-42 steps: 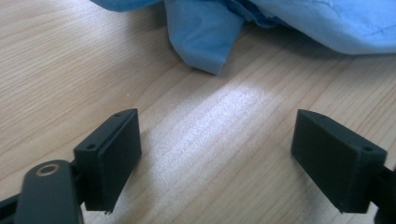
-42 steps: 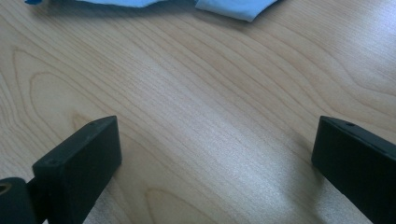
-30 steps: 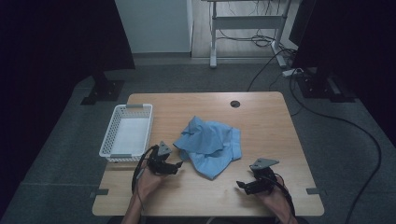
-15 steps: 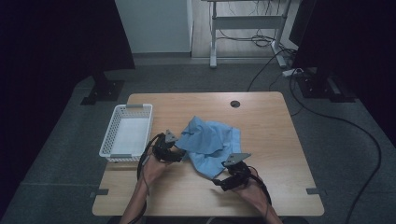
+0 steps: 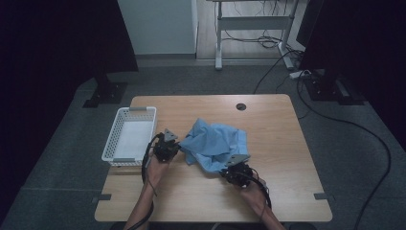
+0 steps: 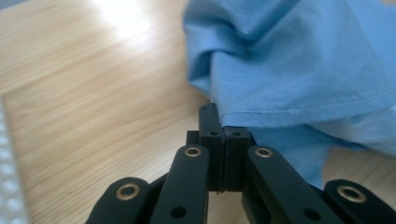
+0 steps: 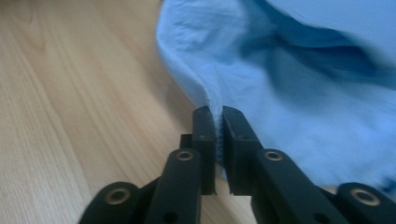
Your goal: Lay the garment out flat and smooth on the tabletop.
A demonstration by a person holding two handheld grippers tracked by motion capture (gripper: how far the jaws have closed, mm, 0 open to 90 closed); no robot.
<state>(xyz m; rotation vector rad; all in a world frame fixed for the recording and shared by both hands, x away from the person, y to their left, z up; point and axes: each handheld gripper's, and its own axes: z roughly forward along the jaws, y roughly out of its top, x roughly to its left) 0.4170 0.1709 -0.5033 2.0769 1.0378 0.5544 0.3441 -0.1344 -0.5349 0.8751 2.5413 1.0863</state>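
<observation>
Left gripper just closed, clamping blue cloth hem; right gripper just closed on cloth edge. Cloth crumpled on worktop, long axis indeterminate.

Inventory of the table and its surroundings, by count.

- Wooden table: one, with one round cable hole near its far edge.
- Blue cloth: one, crumpled, seen in the high view and in both gripper views.
- White basket: one, slatted, at the table's left side.
- Handheld grippers: two, the left gripper and the right gripper, each with two black jaws.
- Grey three-cornered plates: two, one on top of each gripper.
- Forearms: two, coming in from the near edge.
- Grey metal desk frame: one, on the floor beyond the table.
</observation>
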